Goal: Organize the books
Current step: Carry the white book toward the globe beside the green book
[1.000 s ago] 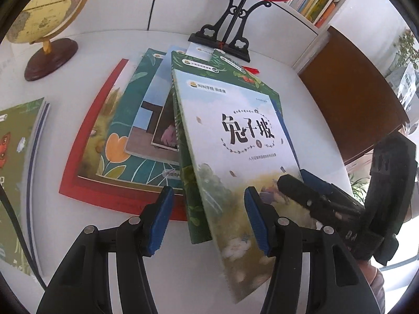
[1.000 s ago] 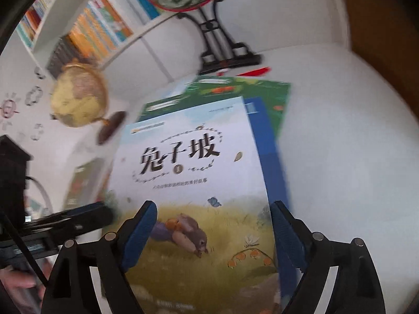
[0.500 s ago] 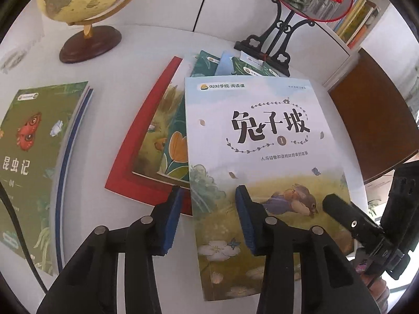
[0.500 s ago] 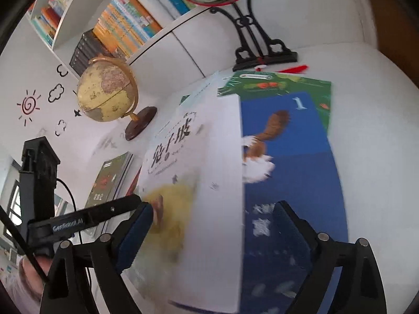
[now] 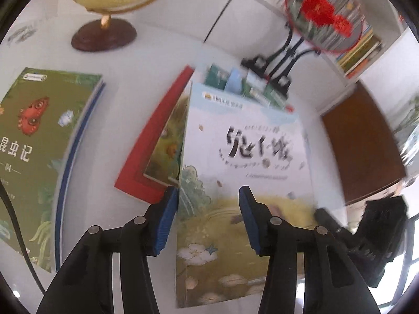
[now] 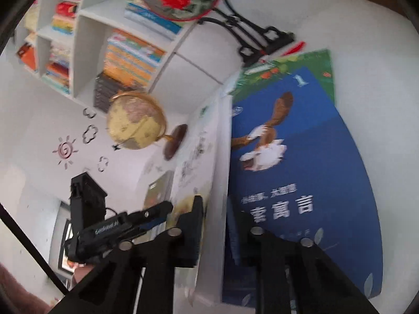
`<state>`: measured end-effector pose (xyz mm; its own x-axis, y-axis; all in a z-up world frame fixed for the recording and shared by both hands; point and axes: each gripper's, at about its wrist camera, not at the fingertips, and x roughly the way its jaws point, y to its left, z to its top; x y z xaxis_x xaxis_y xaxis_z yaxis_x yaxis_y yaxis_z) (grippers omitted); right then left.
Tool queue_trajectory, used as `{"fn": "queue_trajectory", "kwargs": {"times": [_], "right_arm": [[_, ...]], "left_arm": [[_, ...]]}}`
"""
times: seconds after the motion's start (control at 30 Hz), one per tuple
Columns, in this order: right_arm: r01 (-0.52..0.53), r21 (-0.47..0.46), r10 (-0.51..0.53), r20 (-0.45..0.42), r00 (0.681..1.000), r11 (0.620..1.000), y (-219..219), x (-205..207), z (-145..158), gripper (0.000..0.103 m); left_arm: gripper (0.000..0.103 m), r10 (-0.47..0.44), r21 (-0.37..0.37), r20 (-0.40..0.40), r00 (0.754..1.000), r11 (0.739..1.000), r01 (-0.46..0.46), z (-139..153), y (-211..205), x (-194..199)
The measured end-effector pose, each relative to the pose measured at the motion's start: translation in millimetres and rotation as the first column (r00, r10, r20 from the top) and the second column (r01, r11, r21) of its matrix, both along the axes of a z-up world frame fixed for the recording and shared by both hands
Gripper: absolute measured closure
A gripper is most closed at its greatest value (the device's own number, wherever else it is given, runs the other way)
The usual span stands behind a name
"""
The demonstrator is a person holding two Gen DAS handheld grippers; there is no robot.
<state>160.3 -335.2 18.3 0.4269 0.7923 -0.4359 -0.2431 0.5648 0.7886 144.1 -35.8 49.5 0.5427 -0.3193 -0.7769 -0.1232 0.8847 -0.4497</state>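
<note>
A white table (image 5: 157,60) fills both views, with a white bookshelf (image 6: 86,39) packed with colourful spines on its far side. On the left of the table lies a green book with a red insect on its cover (image 5: 36,141). Near the middle sits a spread pile of books: a large red-edged book (image 5: 146,154) at the bottom, green and pale-blue covers showing at its far end, and in the right wrist view a blue book with an eagle (image 6: 293,170) lying flat over a green one (image 6: 301,65). The pale rabbit book (image 5: 243,183) is raised over this pile, its near edge towards the grippers; from the right wrist camera it shows edge-on as a tall white strip (image 6: 217,183).

A yellow globe on a dark wooden base (image 5: 104,26) stands at the far left. A round red-flower fan on a black stand (image 5: 324,13) stands at the far right, beside a brown chair seat (image 5: 361,141).

The right gripper (image 6: 217,225) is closing, and its pads press on the near edge of the rabbit book. The left gripper (image 5: 209,222) is opening, its blue pads (image 5: 167,222) spread partway over the book's lower cover, the left pad at the book's left edge, not pinching it.
</note>
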Motion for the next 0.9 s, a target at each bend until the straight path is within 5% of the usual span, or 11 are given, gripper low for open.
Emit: {"fn": "queue_trajectory", "kwargs": {"times": [0.13,0.23,0.37,0.47,0.57,0.67,0.83,0.9], "right_arm": [[-0.004,-0.118,0.002,-0.018,1.000,0.993,13.3,2.1,-3.1,0.084],[0.028,-0.083,-0.031,-0.030,0.999,0.996,12.4,4.0,-6.9,0.084],[0.046,0.027,-0.045,-0.058,0.997,0.999,2.5,0.4,-15.3,0.084],[0.014,0.166,-0.008,-0.038,0.999,0.986,0.8,-3.9,-12.5,0.084],[-0.014,0.038,0.016,-0.050,0.999,0.999,20.4,-3.0,-11.2,0.083],[0.009,0.075,-0.004,-0.060,0.998,0.997,23.6,-3.2,-14.2,0.086],[0.067,-0.083,-0.067,0.009,0.998,0.994,31.2,-5.9,5.3,0.094],[0.058,-0.178,-0.050,0.050,0.998,0.982,37.1,-8.0,16.0,0.094]], "left_arm": [[0.059,-0.001,0.061,-0.008,1.000,0.998,0.001,-2.0,-5.9,0.8],[0.059,0.002,0.089,-0.007,1.000,0.996,-0.001,-3.9,-9.5,-1.3],[0.074,0.025,0.209,-0.042,0.999,0.978,-0.015,-7.7,-10.2,-2.5],[0.074,0.034,0.148,-0.069,0.997,0.989,-0.024,-16.6,-2.3,-0.5],[0.074,0.033,0.154,-0.063,0.997,0.988,-0.024,-15.3,-2.3,-2.0],[0.075,-0.002,0.061,-0.048,0.999,0.998,0.004,-14.1,0.1,-3.7],[0.075,0.004,-0.060,0.057,0.998,0.998,0.000,10.5,7.3,-11.1],[0.075,-0.015,-0.044,0.068,0.998,0.999,0.018,15.8,1.9,-7.3]]}}
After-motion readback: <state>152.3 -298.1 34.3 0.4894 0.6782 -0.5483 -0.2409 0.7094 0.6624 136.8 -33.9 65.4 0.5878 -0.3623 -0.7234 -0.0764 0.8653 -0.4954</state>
